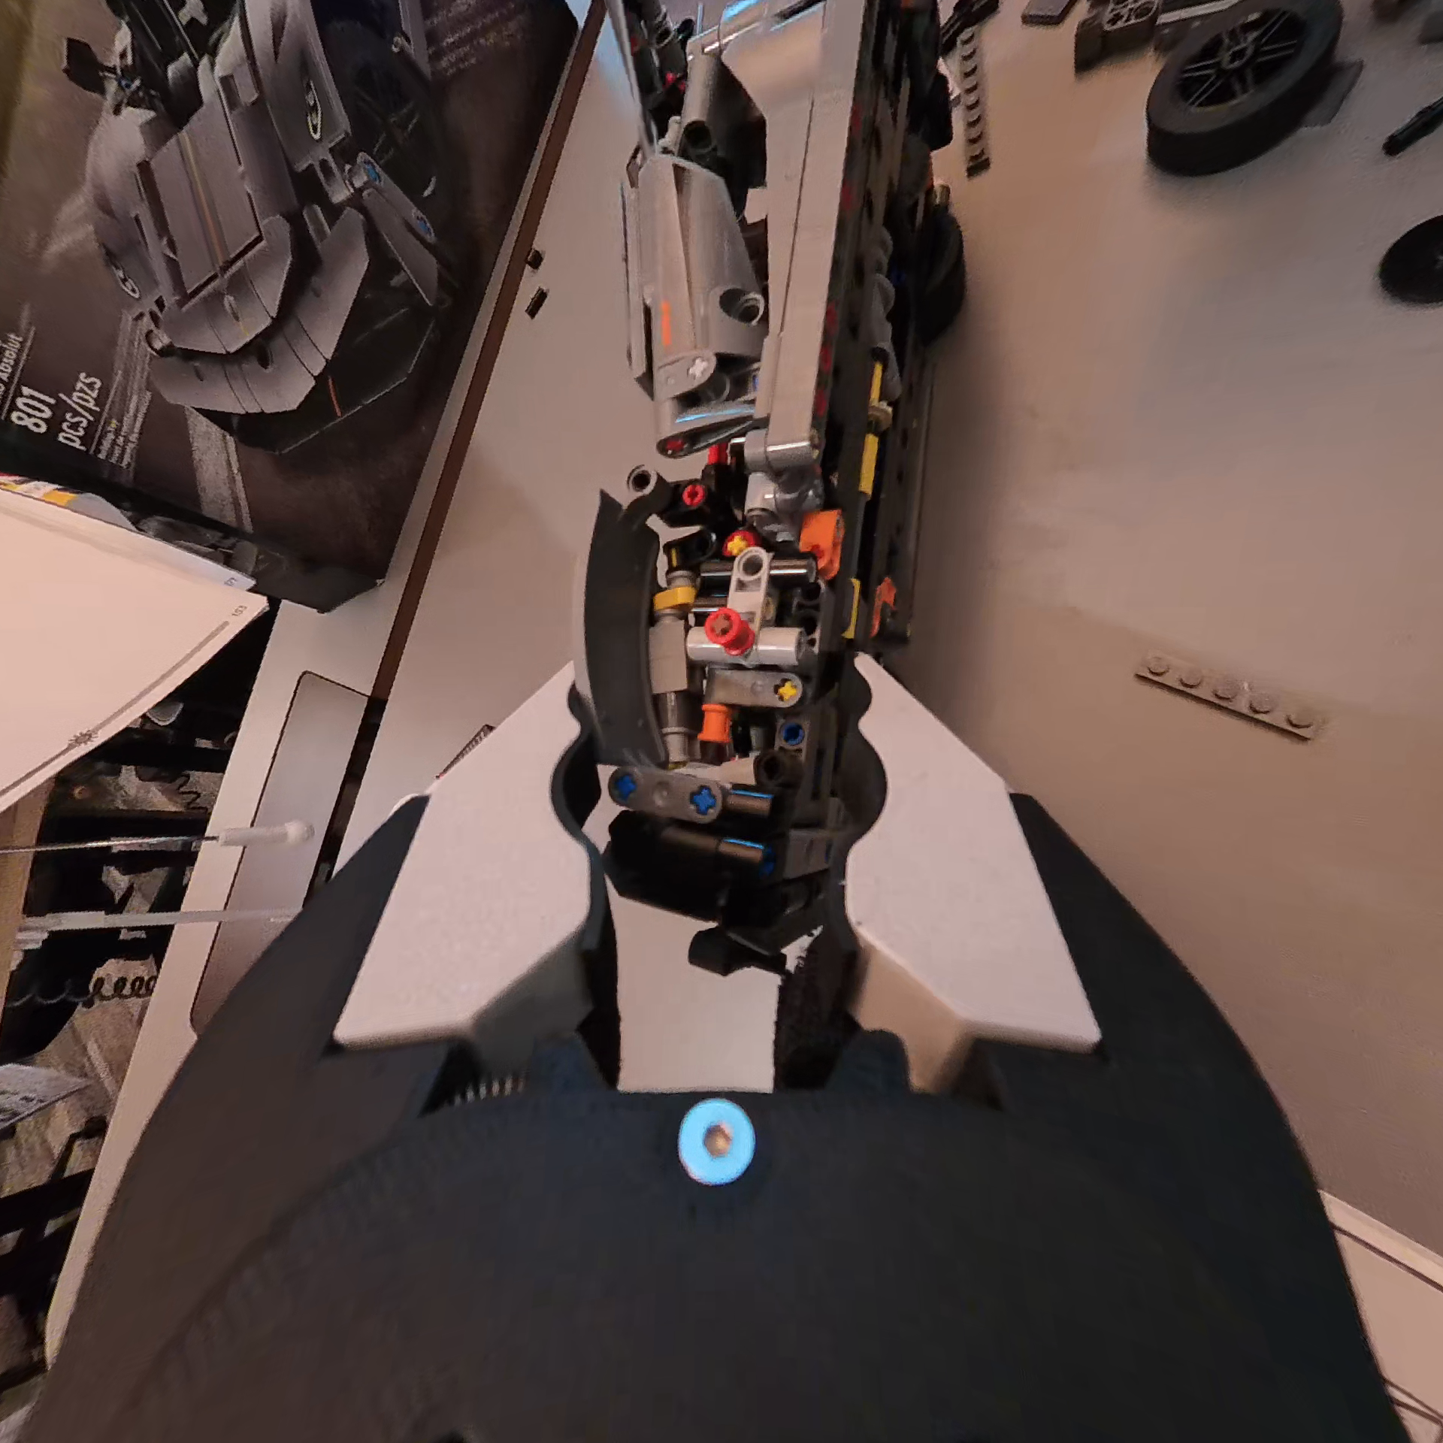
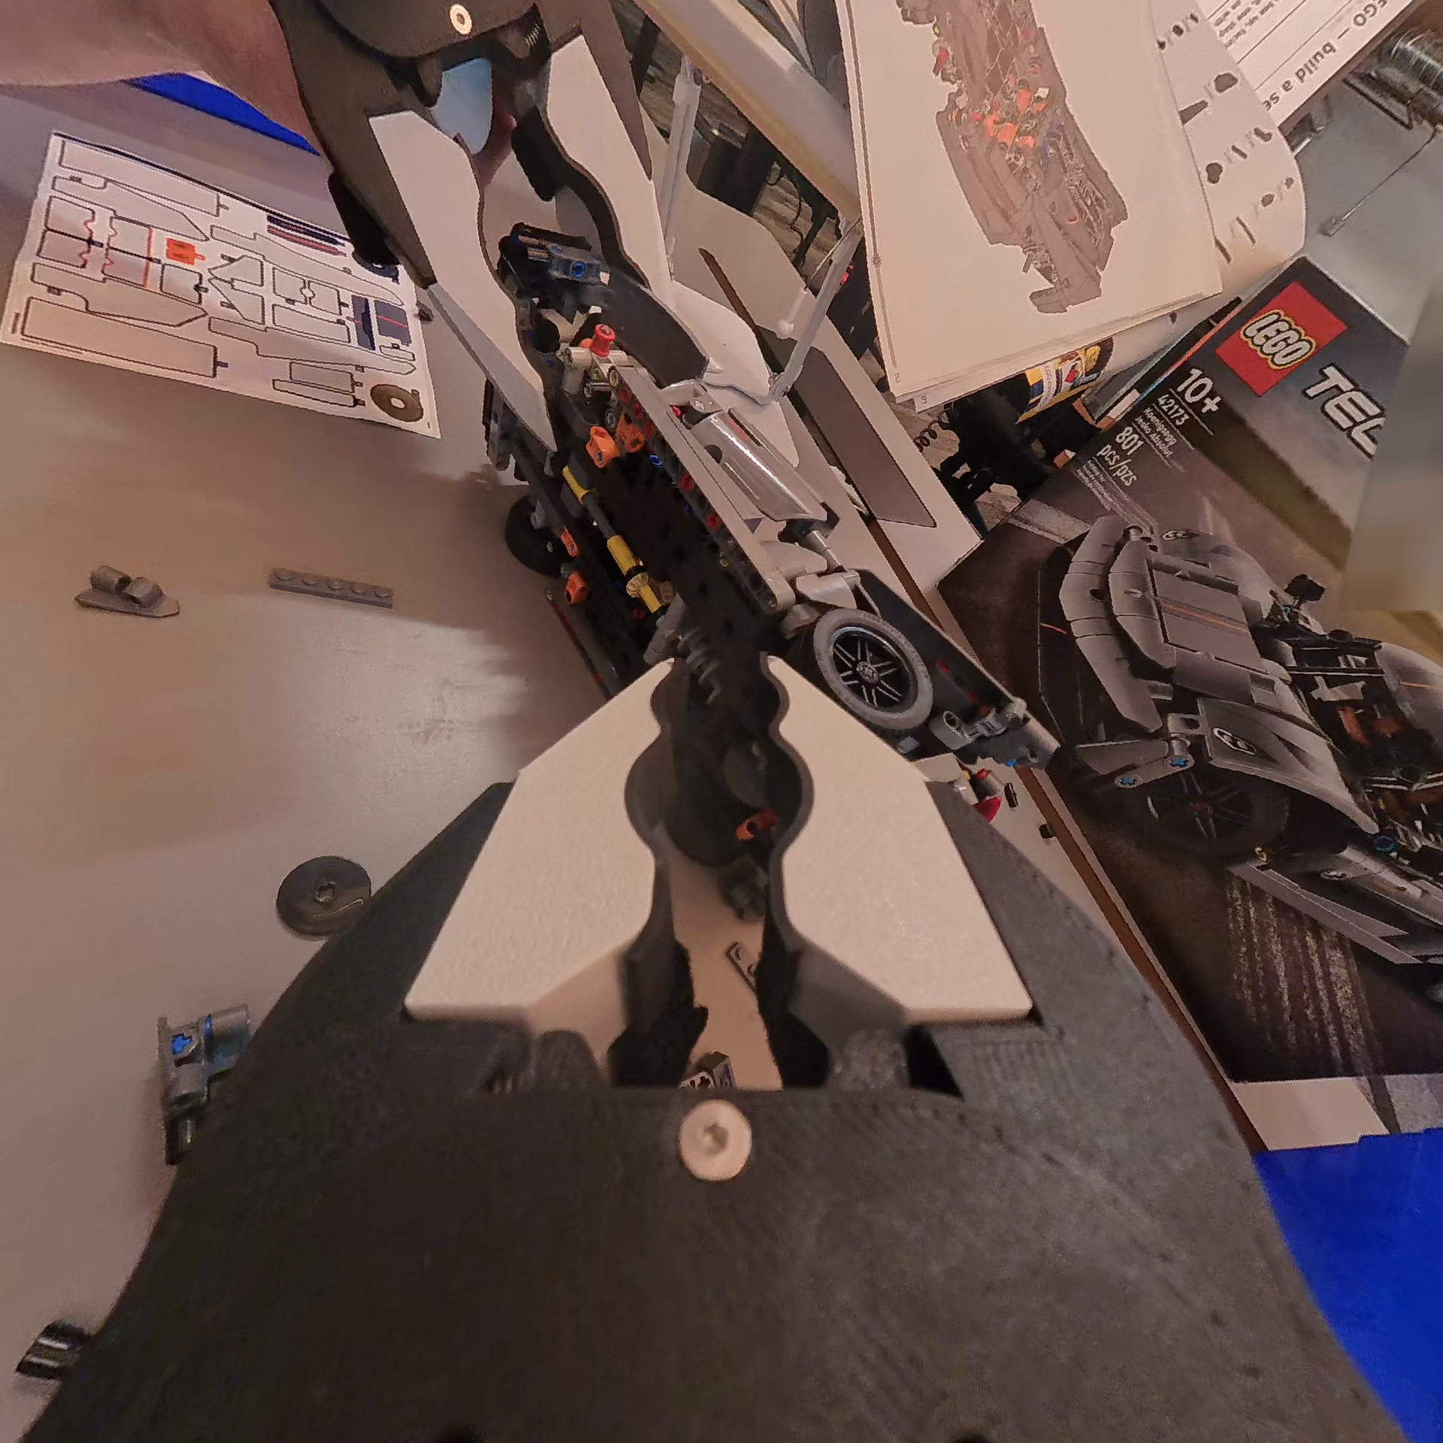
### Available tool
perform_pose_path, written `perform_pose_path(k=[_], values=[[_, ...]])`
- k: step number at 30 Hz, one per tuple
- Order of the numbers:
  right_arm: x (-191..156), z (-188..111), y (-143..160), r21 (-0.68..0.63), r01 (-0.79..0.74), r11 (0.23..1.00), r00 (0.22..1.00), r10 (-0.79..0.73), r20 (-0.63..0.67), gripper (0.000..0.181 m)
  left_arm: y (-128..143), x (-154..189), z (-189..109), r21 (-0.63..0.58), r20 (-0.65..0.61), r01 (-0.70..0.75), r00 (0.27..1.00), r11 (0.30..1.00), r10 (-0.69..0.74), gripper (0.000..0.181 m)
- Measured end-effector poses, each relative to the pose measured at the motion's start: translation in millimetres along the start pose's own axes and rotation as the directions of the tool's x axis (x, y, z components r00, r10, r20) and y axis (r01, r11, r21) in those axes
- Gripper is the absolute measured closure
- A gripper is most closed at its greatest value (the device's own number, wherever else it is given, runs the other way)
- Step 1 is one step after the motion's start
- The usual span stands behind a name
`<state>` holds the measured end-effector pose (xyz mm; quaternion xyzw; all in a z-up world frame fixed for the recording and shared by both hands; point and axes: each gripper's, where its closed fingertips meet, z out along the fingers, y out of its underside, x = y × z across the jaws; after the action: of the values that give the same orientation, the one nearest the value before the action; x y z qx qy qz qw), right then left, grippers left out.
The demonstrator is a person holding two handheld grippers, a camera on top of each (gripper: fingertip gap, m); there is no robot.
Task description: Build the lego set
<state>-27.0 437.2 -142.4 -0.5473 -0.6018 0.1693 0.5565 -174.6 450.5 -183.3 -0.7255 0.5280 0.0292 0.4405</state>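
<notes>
Left wrist view: both matte, white-padded tongs clamp the knobbly half-built car by opposite ends.

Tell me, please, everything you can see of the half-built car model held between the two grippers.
The car model is a long, narrow plastic build, unfinished: a black beam frame with grey body panels, and red, yellow, orange and blue pins showing. One spoked wheel with a grey tyre is fitted near the right gripper's end. The model is turned on its side. The left gripper clamps one end and the right gripper the other, fingers pressed against the frame. It seems lifted above the pale table, though contact underneath is unclear.
</notes>
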Motion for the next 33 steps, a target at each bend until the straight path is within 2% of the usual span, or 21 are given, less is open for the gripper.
perform_pose_path(k=[4, 7, 8, 12, 33], values=[[0.3, -0.4, -0.2, 0.001, 0.0, 1.0, 1.0, 0.0, -0.001, 0.166, -0.7, 0.7, -0.2, 0.008, 0.003, -0.02, 1.0, 1.0, 0.02, 0.121], [0.4, -0.9, -1.1, 0.003, 0.001, 1.0, 1.0, -0.001, -0.002, 0.166, 5.3, 2.1, 4.5, -0.036, 0.015, -0.052, 0.998, 0.998, 0.053, 0.101], [0.3, -1.0, -1.4, 0.004, 0.001, 1.0, 1.0, -0.001, -0.002, 0.166, 7.2, -0.2, 6.1, -0.054, 0.037, -0.067, 0.997, 0.996, 0.069, 0.1], [0.0, -1.6, -2.8, 0.007, 0.003, 1.0, 1.0, -0.003, -0.002, 0.166, 4.7, -2.1, 4.3, -0.039, 0.048, -0.063, 0.997, 0.997, 0.065, 0.113], [-0.6, -1.6, -3.3, 0.009, 0.004, 1.0, 1.0, -0.004, 0.0, 0.166, 3.5, -1.0, 4.0, -0.016, 0.003, 0.004, 1.0, 1.0, -0.004, 0.119]])
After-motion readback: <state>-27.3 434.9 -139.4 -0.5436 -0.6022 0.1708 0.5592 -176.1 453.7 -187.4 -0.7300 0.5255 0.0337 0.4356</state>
